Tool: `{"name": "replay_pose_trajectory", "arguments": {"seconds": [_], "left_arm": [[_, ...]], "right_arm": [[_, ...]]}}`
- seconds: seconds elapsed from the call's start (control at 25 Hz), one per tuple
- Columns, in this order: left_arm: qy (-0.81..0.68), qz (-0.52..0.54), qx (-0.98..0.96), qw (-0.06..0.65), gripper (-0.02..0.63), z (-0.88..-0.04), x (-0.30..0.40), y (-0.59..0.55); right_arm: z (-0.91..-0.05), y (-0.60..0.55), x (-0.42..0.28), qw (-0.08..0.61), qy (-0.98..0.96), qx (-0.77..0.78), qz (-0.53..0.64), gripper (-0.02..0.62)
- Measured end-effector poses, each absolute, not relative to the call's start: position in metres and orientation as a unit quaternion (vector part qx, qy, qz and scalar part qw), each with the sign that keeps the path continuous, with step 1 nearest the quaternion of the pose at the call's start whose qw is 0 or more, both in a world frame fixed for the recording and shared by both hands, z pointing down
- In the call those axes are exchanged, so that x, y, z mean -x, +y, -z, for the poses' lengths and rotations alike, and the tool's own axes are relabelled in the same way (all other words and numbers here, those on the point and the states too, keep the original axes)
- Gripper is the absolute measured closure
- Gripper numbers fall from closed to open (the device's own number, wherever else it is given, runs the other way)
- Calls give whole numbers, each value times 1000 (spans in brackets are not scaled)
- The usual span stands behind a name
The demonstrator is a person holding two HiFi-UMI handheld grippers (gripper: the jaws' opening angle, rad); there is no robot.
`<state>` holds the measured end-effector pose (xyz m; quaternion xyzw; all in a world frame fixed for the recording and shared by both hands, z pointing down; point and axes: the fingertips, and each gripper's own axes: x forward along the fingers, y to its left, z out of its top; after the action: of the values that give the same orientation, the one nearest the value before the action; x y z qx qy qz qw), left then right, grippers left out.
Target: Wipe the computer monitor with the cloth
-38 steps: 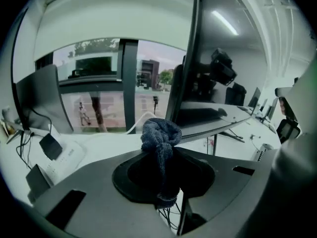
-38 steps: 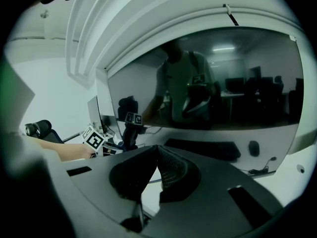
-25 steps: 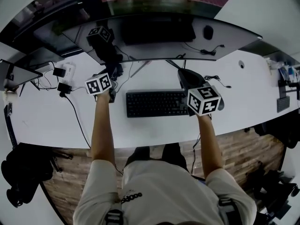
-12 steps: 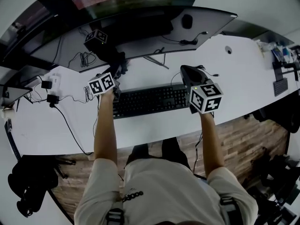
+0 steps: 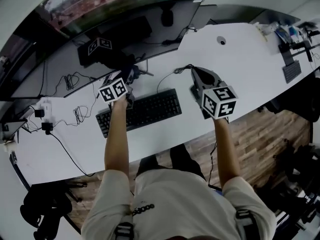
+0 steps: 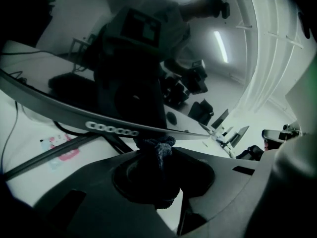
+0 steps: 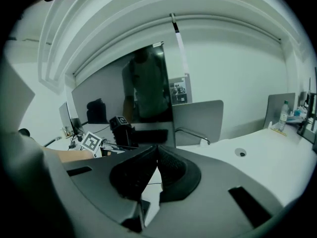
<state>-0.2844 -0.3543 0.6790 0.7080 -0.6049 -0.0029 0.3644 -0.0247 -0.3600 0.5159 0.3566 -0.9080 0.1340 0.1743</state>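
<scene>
White desk [image 5: 240,59] curved across the scene above a wooden floor [image 5: 260,134], with a wide curved monitor [image 5: 65,59] standing along its far edge and a black keyboard [image 5: 140,112] lying at an angle just in front of the person's arms. Loose cables [image 5: 75,115] trailed over the desk to the left of the keyboard. The left gripper [image 5: 127,81] reached past the keyboard's far left corner toward the screen, and its own view showed the jaws closed tight on a bunched dark cloth [image 6: 157,148]. The top of the cloth stood up from between the jaws, right at the monitor's lower edge, close to a row of small buttons [image 6: 111,129] on the bezel; whether it was pressing on the screen could not be told. The dark screen mirrored the gripper and its marker cube. The right gripper [image 7: 157,152] hung over the desk to the right of the keyboard, well apart from the monitor. Its two jaws were brought together with the tips meeting and nothing between them. From that side the monitor's right edge was visible next to a grey divider panel [image 7: 198,115].
</scene>
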Motion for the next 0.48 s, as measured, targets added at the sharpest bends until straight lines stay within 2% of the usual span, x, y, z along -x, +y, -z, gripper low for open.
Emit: {"name": "replay_pose_trajectory", "arguments": {"seconds": [0.48], "left_arm": [[-569, -15, -738, 363, 515, -679, 162, -432]], "right_arm": [[-520, -415, -72, 165, -898, -381, -147, 591]]}}
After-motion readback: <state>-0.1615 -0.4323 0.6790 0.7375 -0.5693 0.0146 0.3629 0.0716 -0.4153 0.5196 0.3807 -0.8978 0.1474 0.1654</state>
